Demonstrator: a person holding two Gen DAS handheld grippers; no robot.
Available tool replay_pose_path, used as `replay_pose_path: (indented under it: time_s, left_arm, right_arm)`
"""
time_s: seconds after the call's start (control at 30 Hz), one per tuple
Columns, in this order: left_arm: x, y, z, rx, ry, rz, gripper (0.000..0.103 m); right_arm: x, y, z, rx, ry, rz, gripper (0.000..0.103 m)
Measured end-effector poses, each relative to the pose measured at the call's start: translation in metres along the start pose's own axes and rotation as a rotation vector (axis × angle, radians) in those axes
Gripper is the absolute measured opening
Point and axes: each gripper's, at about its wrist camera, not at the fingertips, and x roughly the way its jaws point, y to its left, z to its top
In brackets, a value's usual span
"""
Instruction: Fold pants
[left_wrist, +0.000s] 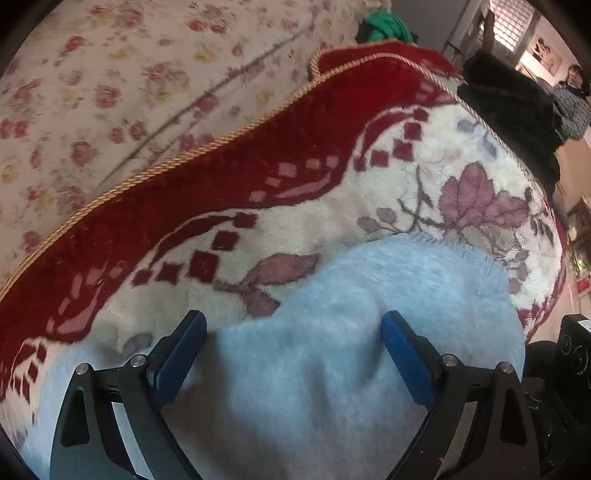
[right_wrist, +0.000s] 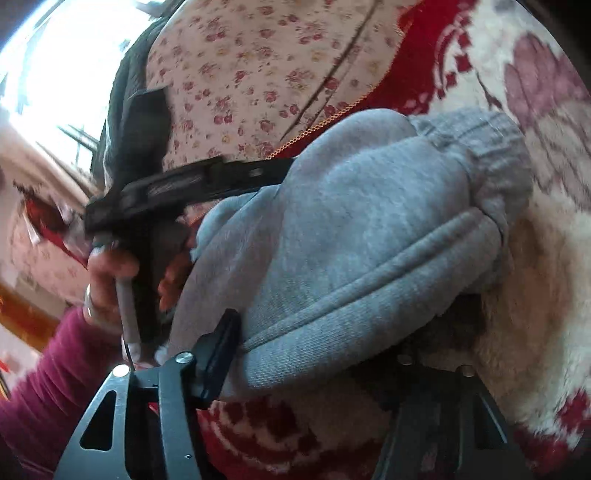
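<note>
Grey pants bunched on the blanket, mid-fold

One pair of pants (right_wrist: 354, 236) lies heaped just ahead of the right tongs (right_wrist: 314, 354), which pinch a folded edge; only one finger shows, so the grip is a judgement; the left tongs (left_wrist: 293, 334) stand spread over the fleecy cloth, holding nothing; best to draw the pinched edge across evenly while the left pair pins the pile; one blanket (left_wrist: 325, 110) beneath; two tongs counted.
</note>
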Motion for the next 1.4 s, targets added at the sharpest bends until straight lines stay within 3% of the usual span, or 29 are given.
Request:
replay_pose_path:
  time_s: [0.17, 0.3, 0.37, 0.43, 0.47, 0.5, 0.63, 0.8, 0.9, 1.2, 1.4]
  left_arm:
    - [0.028, -0.007, 0.015, 0.086, 0.131, -0.085, 0.099]
    - [0.042, 0.002, 0.019, 0.055, 0.175, -0.178, 0.098]
    - [0.047, 0.002, 0.015, 0.052, 0.168, -0.2, 0.088]
    - [0.043, -0.004, 0.011, 0.09, 0.129, -0.186, 0.073]
    - [0.04, -0.006, 0.01, 0.094, 0.114, -0.19, 0.057]
    - [0.038, -0.007, 0.01, 0.091, 0.106, -0.199, 0.049]
    - [0.032, -0.008, 0.006, 0.089, 0.075, -0.182, 0.041]
    - [0.008, -0.008, 0.006, 0.078, 0.029, -0.181, 0.023]
    - [-0.017, -0.006, 0.008, 0.08, -0.014, -0.17, 0.017]
    - [-0.094, 0.012, 0.0, 0.018, -0.166, -0.169, 0.014]
    - [-0.173, 0.057, -0.024, -0.086, -0.303, -0.145, 0.011]
  right_arm:
    - [0.004, -0.015, 0.004, 0.096, -0.008, 0.067, 0.066]
    - [0.008, -0.022, 0.005, 0.131, -0.013, 0.094, 0.07]
    - [0.009, -0.017, 0.006, 0.096, -0.013, 0.079, 0.066]
    - [0.008, -0.011, 0.008, 0.076, -0.017, 0.083, 0.053]
    - [0.008, -0.007, 0.01, 0.059, -0.023, 0.082, 0.05]
    - [0.006, -0.004, 0.01, 0.037, -0.03, 0.079, 0.045]
    - [0.003, 0.003, 0.01, 0.0, -0.045, 0.065, 0.042]
    - [-0.006, 0.015, 0.012, -0.053, -0.072, 0.055, 0.039]
    - [-0.013, 0.028, 0.013, -0.085, -0.091, 0.058, 0.038]
    - [-0.034, 0.107, 0.033, -0.268, -0.14, 0.084, 0.037]
    - [-0.03, 0.178, 0.042, -0.428, -0.142, 0.115, 0.037]
